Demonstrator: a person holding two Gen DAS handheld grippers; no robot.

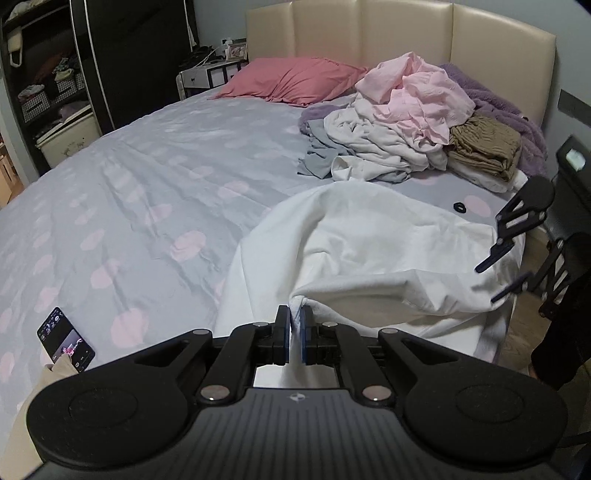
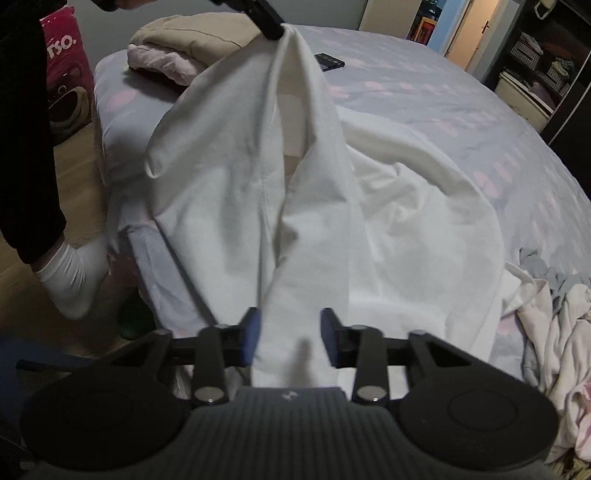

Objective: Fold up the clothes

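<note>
Left tool (image 1: 294,325) clamped on white garment (image 1: 369,251) at bed (image 1: 147,177) edge; right tool (image 2: 290,336) apart, straddling it. Pink bag (image 2: 64,55) reads "TSO."

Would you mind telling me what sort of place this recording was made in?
Most likely a home bedroom: a wide bed with a padded headboard and a pink pillow, plus an open wardrobe with clothes on its shelves.

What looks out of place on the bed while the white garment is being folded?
A phone lies with its screen lit on the bedsheet, and a small black ring sits just beyond the white garment. Neither is clothing. The left tongs pinch the garment; the right tongs stand open around it.
</note>
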